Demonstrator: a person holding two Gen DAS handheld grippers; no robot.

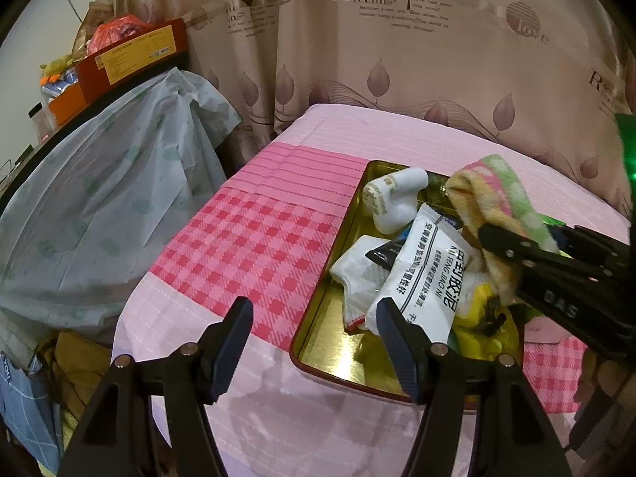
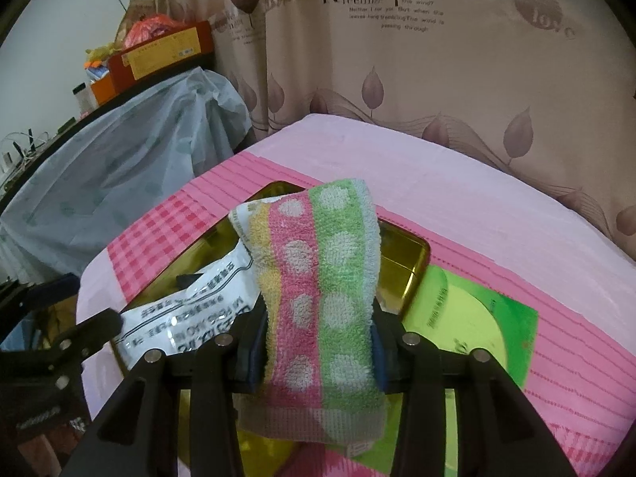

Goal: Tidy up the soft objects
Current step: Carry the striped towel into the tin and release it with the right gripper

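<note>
The right gripper (image 2: 314, 342) is clamped on a striped towel (image 2: 318, 278). Both pads press into the folded cloth at its waist; the free ends stand above and hang below the jaws. In the left wrist view the same towel (image 1: 497, 198) sits above the right side of the gold tin (image 1: 318, 349), with nothing under it but the tin's contents.

The left gripper (image 1: 314, 342) holds nothing. Its jaws stand wide apart over the pink bedspread (image 1: 254, 246), at the near left corner of the tin, with its right finger just in front of the white packet (image 1: 429, 270).

The tin rests on the bedspread and holds two white socks (image 1: 393, 194), the printed white packet, a yellow soft item (image 1: 477, 318) and a small dark sachet (image 1: 383, 254). A green sheet (image 2: 477, 310) lies flat on the bedspread to the right of the tin.

Step in hand: carrying the towel, either into the tin or out of it. The frames do not settle which, since the towel hangs clear of the pile.

Next move, judged from this layout:
- If placing, lower the towel onto a free patch of the tin and release only once the cloth is supported.
- If removing, clear the tin wall before moving sideways, so the hanging end does not drag the packet.
- Keep the left gripper ready to steady the tin.
</note>
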